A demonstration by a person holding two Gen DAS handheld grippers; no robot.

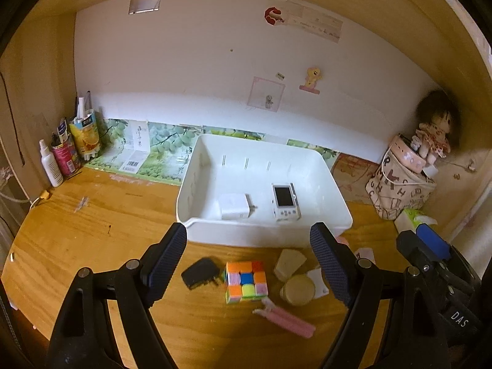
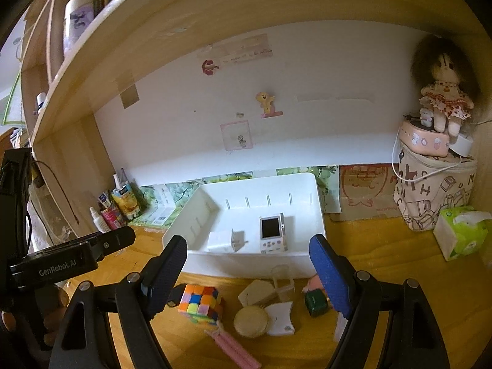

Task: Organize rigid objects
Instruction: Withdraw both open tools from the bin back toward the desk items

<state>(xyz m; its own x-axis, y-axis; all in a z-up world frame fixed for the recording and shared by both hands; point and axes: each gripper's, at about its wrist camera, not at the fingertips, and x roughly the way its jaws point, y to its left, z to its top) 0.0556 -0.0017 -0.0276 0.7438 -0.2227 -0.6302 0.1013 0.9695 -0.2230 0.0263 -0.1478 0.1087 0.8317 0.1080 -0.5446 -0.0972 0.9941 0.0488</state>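
Nearest the lens, the left hand-held gripper (image 1: pixel 248 255) and the right hand-held gripper (image 2: pixel 248 266) both stand wide open with nothing between their pads. On the desk (image 1: pixel 92 224), just in front of the white bin (image 1: pixel 264 230), lie a colour cube (image 1: pixel 246 281), a black charger (image 1: pixel 200 273), a round wooden disc (image 1: pixel 299 289) and a pink clip (image 1: pixel 286 319). Inside the bin rest a white adapter (image 1: pixel 235 206) and a small white device (image 1: pixel 285 201).

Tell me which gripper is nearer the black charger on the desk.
Left. The black charger lies between the open left gripper fingers, toward its left finger. The right gripper is off to the charger's right, over the round wooden pieces.
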